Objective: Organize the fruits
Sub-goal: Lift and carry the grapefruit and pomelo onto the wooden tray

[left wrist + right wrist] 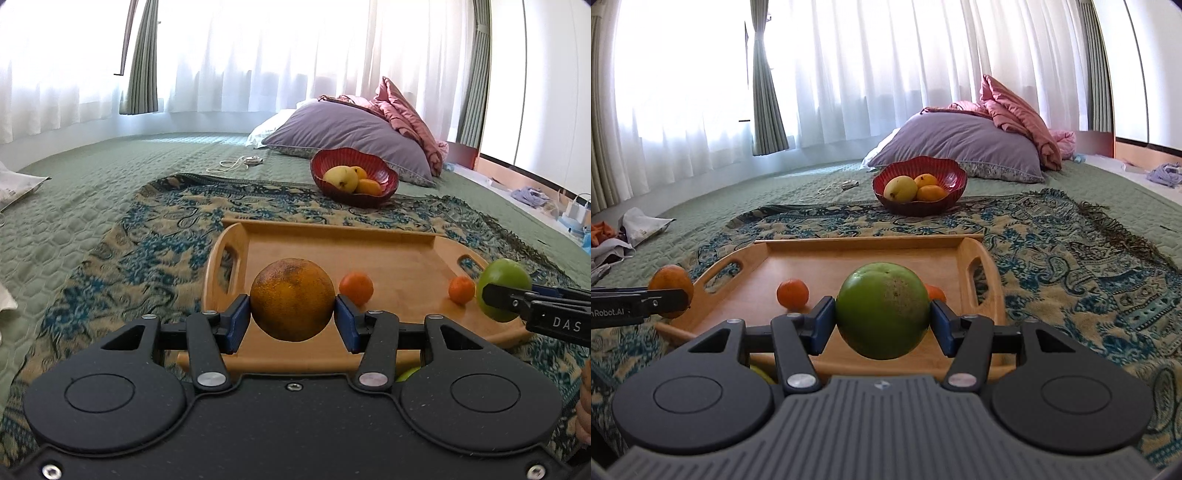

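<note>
Left wrist view: nearest the camera, the left hand-held gripper point(293, 314) is clamped on a large orange point(292, 299), blue pads pressing its two sides, fruit lifted above the near rim of the wooden tray point(332, 243). Two small tangerines lie on the tray floor, one point(356, 288) just beside the orange, one point(461, 290) toward the right handle. At the right edge the other gripper shows side-on, holding a green fruit point(504, 282). A red bowl point(388, 173) with yellow fruit stands on the patterned blanket point(147, 236) beyond the tray.

Risk, as judged: the grip is at the widest part of a round fruit; a tilt or a slackened squeeze could let it roll out, knock a tangerine, or run off across the soft bed.

Right wrist view: nearest, the right hand-held gripper point(882, 319) is closed on the green fruit point(882, 310), held over the tray point(849, 247). Left gripper with orange point(670, 286) sits at the left edge.

Risk: both loads are carried close together; heading for the same bowl point(953, 177), they could collide or crowd the fruit already inside.
</note>
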`<state>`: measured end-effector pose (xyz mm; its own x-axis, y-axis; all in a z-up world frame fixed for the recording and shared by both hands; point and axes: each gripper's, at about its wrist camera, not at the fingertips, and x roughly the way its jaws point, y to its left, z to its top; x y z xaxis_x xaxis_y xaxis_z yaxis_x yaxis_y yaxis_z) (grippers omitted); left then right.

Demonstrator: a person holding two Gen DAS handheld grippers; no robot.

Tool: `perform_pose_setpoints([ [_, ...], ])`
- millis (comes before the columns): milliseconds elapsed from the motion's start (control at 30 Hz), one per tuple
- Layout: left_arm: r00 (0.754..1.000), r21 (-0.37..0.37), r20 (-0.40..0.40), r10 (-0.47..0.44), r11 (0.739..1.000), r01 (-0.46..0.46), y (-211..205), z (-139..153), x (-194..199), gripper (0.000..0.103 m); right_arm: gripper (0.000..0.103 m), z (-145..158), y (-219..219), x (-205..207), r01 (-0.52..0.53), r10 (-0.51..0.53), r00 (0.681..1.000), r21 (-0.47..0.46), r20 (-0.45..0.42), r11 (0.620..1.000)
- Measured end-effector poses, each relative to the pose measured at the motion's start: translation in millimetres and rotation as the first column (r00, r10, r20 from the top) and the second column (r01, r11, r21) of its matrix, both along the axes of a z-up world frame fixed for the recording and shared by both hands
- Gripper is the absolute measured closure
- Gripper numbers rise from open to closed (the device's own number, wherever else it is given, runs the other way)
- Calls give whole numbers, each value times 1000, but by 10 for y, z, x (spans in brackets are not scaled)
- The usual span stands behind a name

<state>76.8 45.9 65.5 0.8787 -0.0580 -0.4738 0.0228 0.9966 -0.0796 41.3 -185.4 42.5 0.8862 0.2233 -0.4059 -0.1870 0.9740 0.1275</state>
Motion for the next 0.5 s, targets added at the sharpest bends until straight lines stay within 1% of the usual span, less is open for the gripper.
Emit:
perform_pose_setpoints([
  [100, 1000, -4, -8, -9, 1000, 9, 5, 3, 155, 56, 44, 12, 55, 137, -4, 4, 1000, 4, -16, 1000],
  [200, 1000, -23, -21, -17, 1000, 17, 19, -15, 317, 56, 43, 9, 138, 259, -12, 12, 1000, -8, -24, 1000],
  [300, 999, -38, -48, -15, 999, 13, 21, -59, 501, 56, 44, -5, 222, 395, -18, 17, 999, -26, -33, 999],
  [500, 997, -20, -70, -23, 1000, 21, -23, -162, 769, 56, 43, -84, 305, 632, -9, 6, 998, -43, -69, 999],
])
